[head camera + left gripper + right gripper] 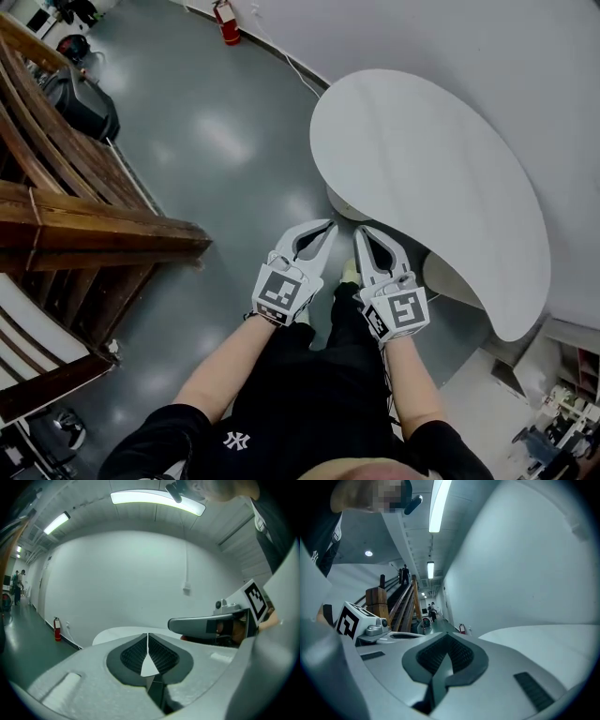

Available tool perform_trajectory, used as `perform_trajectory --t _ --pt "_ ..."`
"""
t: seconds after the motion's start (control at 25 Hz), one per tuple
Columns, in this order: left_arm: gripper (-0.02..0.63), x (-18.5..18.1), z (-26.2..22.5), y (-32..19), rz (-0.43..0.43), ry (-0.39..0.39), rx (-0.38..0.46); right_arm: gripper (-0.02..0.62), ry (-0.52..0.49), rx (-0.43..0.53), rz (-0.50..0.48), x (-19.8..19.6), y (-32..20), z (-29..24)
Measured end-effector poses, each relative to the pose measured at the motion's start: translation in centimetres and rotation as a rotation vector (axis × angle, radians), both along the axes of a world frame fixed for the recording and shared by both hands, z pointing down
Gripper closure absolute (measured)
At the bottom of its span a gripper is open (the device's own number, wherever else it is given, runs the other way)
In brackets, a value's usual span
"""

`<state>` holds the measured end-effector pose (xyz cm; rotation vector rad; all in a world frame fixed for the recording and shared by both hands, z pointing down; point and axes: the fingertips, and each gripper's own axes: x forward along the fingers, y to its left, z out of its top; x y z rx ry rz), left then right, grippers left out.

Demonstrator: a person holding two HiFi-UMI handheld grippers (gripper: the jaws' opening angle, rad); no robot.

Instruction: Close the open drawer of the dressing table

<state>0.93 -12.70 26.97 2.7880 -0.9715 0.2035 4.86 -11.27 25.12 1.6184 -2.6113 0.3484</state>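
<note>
The white kidney-shaped top of the dressing table stands against the white wall at the right. Only a strip of its curved white front shows below the rim, and I see no drawer sticking out. My left gripper and right gripper hang side by side in the air, tips just short of the table's near edge. Both are shut with nothing between the pads. In the left gripper view the closed jaws point over the table top at the wall. In the right gripper view the closed jaws have the table top to their right.
A wooden stair railing fills the left side, with a black bag behind it. A red fire extinguisher stands by the far wall. Shelves with small items are at the lower right. Grey floor lies between railing and table.
</note>
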Motion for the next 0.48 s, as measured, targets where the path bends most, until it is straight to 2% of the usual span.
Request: perform_trajectory --t 0.24,0.48 --pt "0.588 -0.2 -3.5 1.4 0.002 0.011 -0.017 0.58 -0.002 0.02 0.011 0.0 1.1 -3.6" --pt "0.588 -0.6 -7.7 2.4 0.013 0.031 0.019 0.58 -0.014 0.058 0.013 -0.2 1.2 -7.1"
